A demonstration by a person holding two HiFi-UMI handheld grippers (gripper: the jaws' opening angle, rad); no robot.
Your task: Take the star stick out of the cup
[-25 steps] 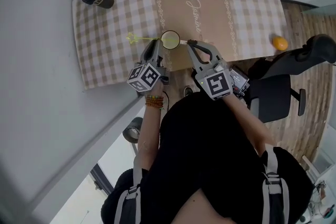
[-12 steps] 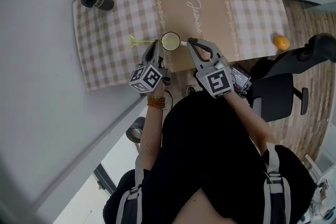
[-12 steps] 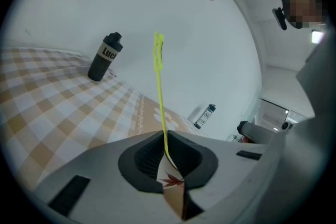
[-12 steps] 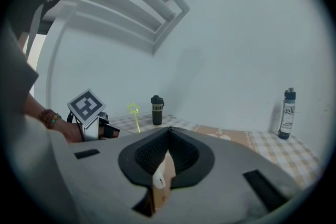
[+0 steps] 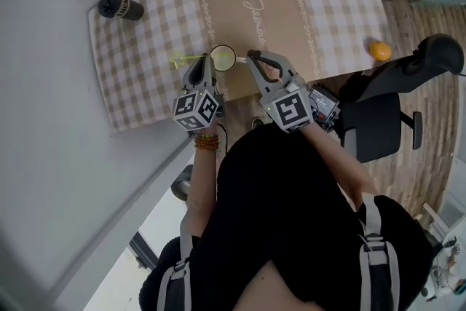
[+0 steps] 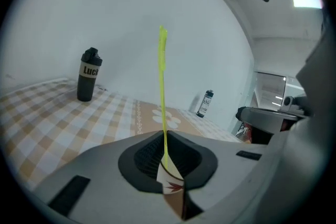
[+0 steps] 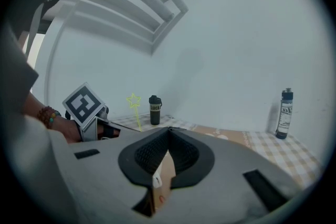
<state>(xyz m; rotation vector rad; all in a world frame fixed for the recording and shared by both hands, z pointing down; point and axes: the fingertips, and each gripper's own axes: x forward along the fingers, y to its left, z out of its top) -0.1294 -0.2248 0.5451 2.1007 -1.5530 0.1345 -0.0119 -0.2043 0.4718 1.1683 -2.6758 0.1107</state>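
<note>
A paper cup (image 5: 222, 57) stands near the front edge of the checked tablecloth (image 5: 145, 69). The thin yellow star stick (image 5: 182, 60) leans out of it to the left. My left gripper (image 5: 205, 65) is at the cup's left side. In the left gripper view its jaws are closing, with the pads pinching the stick (image 6: 163, 86) above a bit of cup wall (image 6: 170, 186). My right gripper (image 5: 250, 54) is at the cup's right side, shut on the cup's wall (image 7: 160, 176). The right gripper view shows the star (image 7: 133, 100) standing upright.
A black bottle (image 5: 120, 5) stands at the table's far left, and a dark bottle (image 7: 284, 113) at the far right. An orange ball (image 5: 378, 50) lies on the wood floor beside a black office chair (image 5: 386, 120). A grey wall runs along the table's left.
The left gripper's jaws have closed onto the star stick. Both grippers and the cup keep their places on the table; the head camera has shifted slightly.
</note>
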